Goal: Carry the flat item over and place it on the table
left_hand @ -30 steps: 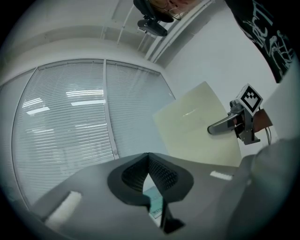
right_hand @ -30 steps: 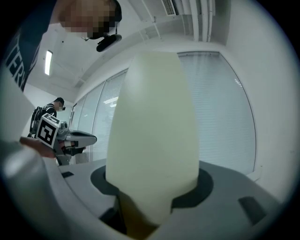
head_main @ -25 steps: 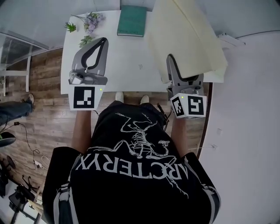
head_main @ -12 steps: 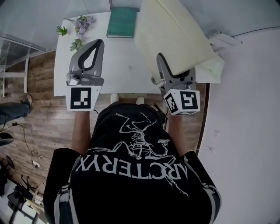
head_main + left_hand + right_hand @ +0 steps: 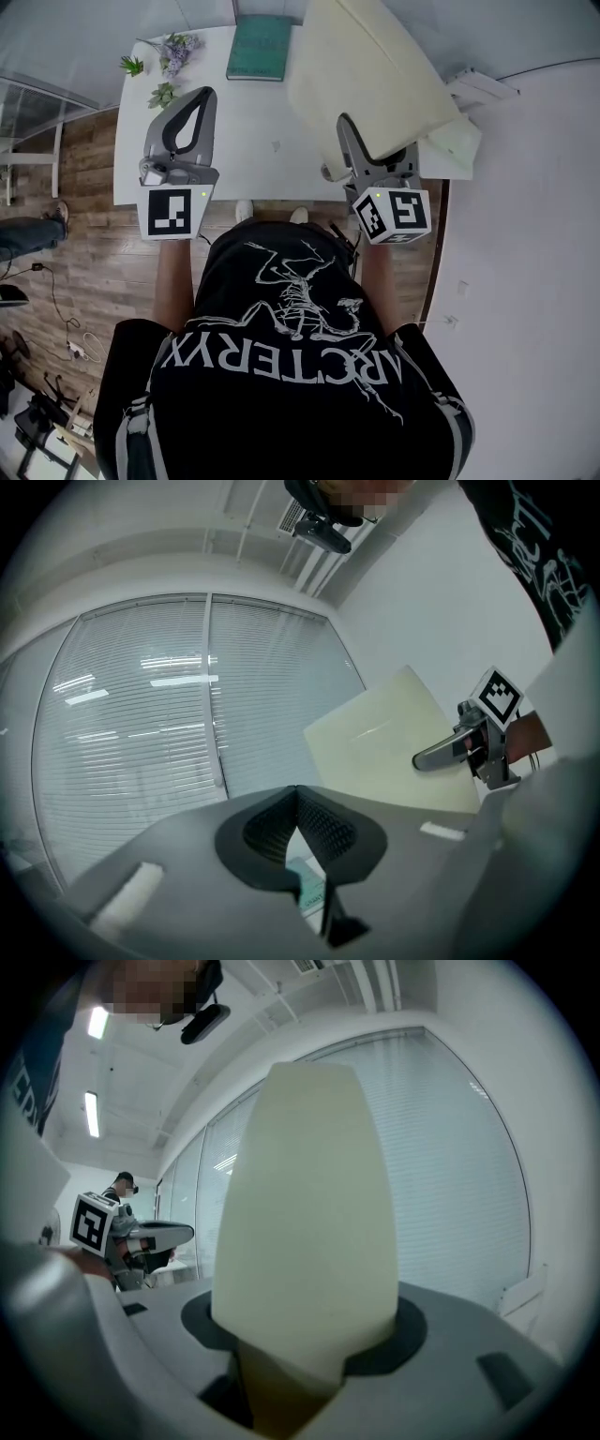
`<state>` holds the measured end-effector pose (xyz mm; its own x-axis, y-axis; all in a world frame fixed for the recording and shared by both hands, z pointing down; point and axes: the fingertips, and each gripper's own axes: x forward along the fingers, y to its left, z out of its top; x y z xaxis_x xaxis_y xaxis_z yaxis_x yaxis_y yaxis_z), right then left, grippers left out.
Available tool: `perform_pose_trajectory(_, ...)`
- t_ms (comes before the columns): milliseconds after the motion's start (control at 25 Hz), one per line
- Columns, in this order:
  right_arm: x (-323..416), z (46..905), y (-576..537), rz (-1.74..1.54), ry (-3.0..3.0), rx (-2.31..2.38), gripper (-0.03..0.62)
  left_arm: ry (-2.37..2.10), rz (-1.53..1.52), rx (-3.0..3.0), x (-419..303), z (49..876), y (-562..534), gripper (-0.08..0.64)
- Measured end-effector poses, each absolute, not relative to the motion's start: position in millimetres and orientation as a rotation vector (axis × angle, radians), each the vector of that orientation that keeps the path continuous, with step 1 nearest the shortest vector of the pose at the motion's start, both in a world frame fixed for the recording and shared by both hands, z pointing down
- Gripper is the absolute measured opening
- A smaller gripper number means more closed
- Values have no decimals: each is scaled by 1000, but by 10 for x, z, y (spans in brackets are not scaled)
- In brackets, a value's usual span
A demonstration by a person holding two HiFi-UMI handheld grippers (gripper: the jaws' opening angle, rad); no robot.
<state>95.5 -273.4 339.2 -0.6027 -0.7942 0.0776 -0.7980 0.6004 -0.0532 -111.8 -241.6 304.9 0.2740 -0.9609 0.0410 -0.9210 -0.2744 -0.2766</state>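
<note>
Cream board point(image 5: 375, 75); white table point(image 5: 253, 131); teal book point(image 5: 260, 47); brown wood-plank floor point(image 5: 84, 253).

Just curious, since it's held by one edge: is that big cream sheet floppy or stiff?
Probably stiff: the cream sheet stands out flat from the right tool without drooping. Likely light, since one edge grip carries it. It may swing or twist, being gripped far from its middle.
</note>
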Motion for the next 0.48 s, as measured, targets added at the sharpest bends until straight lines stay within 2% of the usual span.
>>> perform_pose_trajectory(120,961,3661,-2792,424,-2808,1334,264,1751,-301,-2345,-1127,3054,-2420,11)
perform_pose_trajectory(360,996,4881,-2855,1584,-2634,1192,264,1753,-309,-2357,-1158,3082,-2345,11)
perform_pose_trajectory(480,798,5447,-2771,1853,-2491,1067,264,1754,-322,-2359,-1206,3125,-2314,11)
